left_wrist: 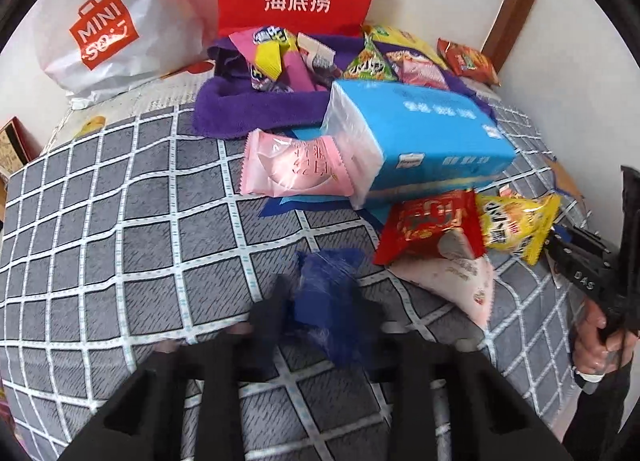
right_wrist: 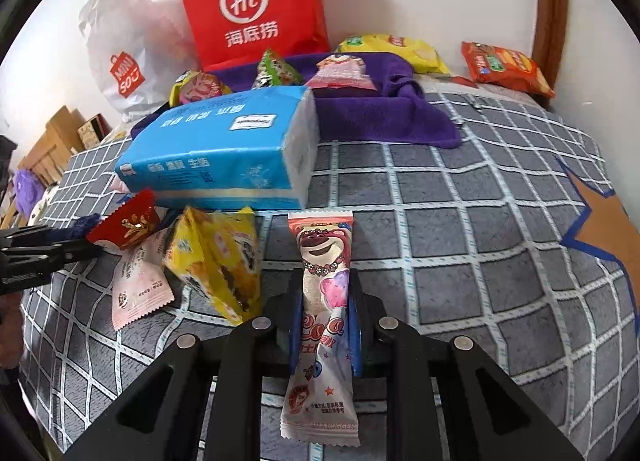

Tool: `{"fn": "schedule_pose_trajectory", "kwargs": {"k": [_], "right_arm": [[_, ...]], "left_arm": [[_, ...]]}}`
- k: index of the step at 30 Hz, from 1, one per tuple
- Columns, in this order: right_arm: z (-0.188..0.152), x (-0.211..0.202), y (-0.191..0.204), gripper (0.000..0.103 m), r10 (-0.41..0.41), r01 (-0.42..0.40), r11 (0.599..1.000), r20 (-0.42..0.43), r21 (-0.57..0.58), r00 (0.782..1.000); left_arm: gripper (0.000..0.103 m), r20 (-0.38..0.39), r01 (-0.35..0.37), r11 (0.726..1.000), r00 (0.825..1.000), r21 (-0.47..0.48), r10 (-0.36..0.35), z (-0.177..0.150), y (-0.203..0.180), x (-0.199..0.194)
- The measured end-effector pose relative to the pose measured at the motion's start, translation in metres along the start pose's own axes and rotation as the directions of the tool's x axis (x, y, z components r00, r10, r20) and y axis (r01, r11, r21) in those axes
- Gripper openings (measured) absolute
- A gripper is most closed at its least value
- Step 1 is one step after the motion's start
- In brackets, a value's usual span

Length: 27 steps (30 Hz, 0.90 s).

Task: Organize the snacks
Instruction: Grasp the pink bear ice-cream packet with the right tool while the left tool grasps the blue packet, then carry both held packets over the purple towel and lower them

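both claws (right_wrist: pixel 326 325) shut over grey checked bedspread (right_wrist: pixel 460 221).

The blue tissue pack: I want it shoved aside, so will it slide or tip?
The tissue pack is a broad, flat, soft block, so tipping seems unlikely. Its glossy wrap may slide on the checked cloth, though its edge seems to rest on the snacks, which may drag along.

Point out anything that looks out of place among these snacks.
The blue plastic-wrapped tissue pack is no snack, yet it sits amid them, tilted, one end propped on the purple towel. Loose packets lie scattered beside it on the grey checked cover.
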State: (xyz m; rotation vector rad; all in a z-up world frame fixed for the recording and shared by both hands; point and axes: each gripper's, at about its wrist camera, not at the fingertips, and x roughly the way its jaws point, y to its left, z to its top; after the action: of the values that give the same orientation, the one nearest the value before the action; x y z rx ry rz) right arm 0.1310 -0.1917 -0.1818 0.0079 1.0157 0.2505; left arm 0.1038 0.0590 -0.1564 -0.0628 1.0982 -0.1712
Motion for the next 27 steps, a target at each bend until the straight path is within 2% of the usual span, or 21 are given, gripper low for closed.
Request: {"fn": "schedule_pose_trajectory", "kwargs": {"k": [2, 8, 18, 27], "right_arm": [[-0.002, -0.007, -0.001, 0.018, -0.034, 0.034, 0.999, 0.005, 0.001, 0.999], [-0.005, -0.040, 0.000, 0.018, -0.047, 0.046, 0.999, 0.053, 0.008, 0.997], [-0.004, -0.079, 0.008, 0.018, -0.079, 0.079, 0.997, 0.105, 0.002, 0.991], [0.016, -0.103, 0.028, 0.018, -0.082, 0.087, 0.996, 0.135, -0.028, 0.987]], "left_arm": [[0.022, 0.008, 0.022, 1.000, 1.000, -0.001, -0.022, 0.000, -0.001, -0.009], [0.019, 0.033, 0.023, 1.000, 0.999, -0.002, -0.023, -0.002, -0.006, -0.018], [0.018, 0.072, 0.101, 0.994, 0.993, -0.052, -0.097, -0.015, 0.005, -0.044], [0.018, 0.113, 0.154, 0.987, 0.983, -0.050, -0.147, 0.008, -0.012, -0.076]]}}
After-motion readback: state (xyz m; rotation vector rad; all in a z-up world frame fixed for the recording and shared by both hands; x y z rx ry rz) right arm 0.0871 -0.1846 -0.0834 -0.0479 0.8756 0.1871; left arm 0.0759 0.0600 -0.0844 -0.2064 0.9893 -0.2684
